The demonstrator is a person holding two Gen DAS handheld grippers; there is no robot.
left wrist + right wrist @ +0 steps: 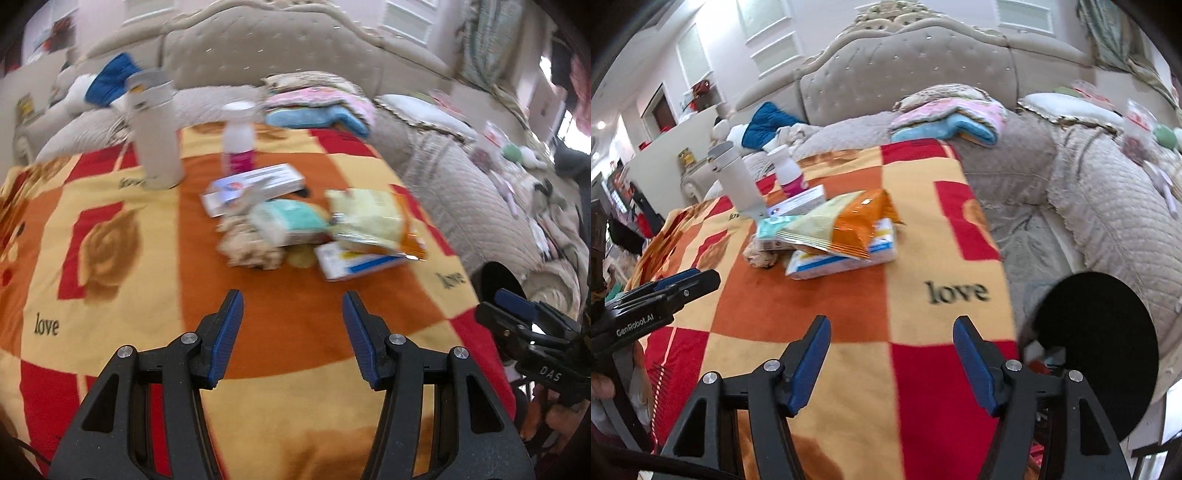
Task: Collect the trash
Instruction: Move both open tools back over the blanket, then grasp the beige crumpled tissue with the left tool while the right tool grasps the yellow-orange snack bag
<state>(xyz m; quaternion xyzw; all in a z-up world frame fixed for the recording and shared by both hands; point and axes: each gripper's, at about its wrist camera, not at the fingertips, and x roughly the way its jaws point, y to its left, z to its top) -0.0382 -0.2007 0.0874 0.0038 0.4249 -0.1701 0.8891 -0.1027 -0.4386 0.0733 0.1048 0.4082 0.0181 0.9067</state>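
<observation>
A pile of trash lies on the red, orange and yellow blanket (pixel 122 295): an orange and yellow snack bag (pixel 373 221) (pixel 846 225), a white and blue box (pixel 354 264) (pixel 842 258) under it, a mint tissue pack (pixel 291 221) (pixel 775 225), crumpled paper (pixel 247 247) (pixel 761 256) and a flat white carton (pixel 255 186) (pixel 798 203). My left gripper (pixel 293 306) is open and empty, short of the pile. My right gripper (pixel 892 332) is open and empty, nearer the blanket's right side. A black round bin opening (pixel 1097 343) (pixel 496 282) sits at the right.
A tall white thermos (pixel 157 129) (pixel 737 177) and a white bottle with pink label (pixel 238 140) (pixel 788 170) stand behind the pile. Folded pink and blue towels (pixel 317 107) (pixel 953 118) lie by the tufted headboard (pixel 905 70). Grey quilted bedding (pixel 1108 206) lies to the right.
</observation>
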